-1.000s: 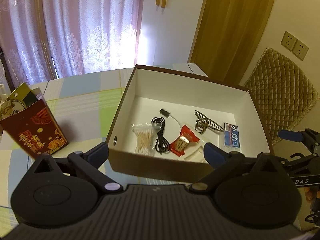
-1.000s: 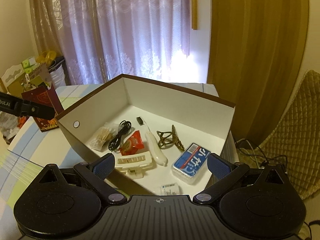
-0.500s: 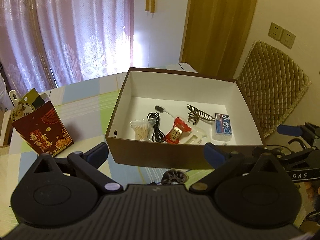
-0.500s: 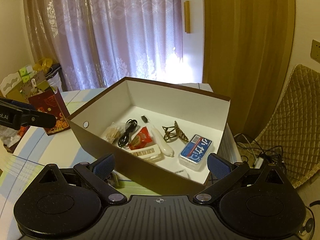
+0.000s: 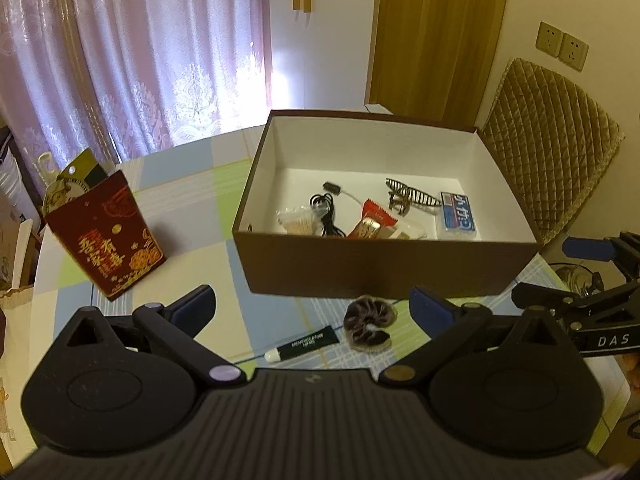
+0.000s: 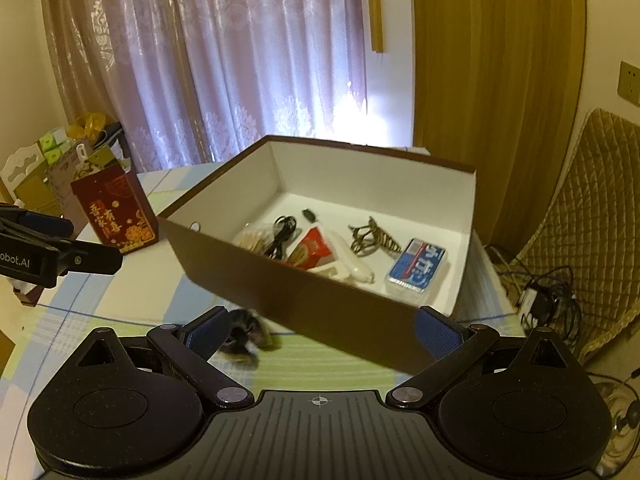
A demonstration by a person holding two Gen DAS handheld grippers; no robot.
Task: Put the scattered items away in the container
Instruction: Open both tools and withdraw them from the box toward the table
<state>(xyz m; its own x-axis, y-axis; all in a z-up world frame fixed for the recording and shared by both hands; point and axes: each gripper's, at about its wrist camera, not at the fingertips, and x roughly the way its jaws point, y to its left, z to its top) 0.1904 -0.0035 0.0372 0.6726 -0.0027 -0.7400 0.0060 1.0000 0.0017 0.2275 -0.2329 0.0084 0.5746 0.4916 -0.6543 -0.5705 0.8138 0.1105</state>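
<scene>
Cardboard box point(image 5: 384, 276), brown outside and white inside, sits on the checked counter point(image 5: 192, 248) and already holds a blue packet point(image 5: 459, 216), a striped hair claw point(image 5: 412, 197), a red sachet point(image 5: 374, 222), a black cable point(image 5: 326, 216) and a bag of cotton swabs point(image 5: 298, 222). Two items lie on the counter just in front of the box's near wall: a dark furry scrunchie point(image 5: 369, 326) and, beside it to the left, a dark tube with a white cap point(image 5: 304, 343). The left tool point(image 5: 312, 306) hovers above them with its blue-padded fingers spread wide, holding nothing. The right tool point(image 6: 320, 330) is likewise spread wide and empty, close to the box's near corner, with the scrunchie partly hidden behind its left finger. A red gift bag point(image 5: 106, 236) stands on the counter, well left of the box.
</scene>
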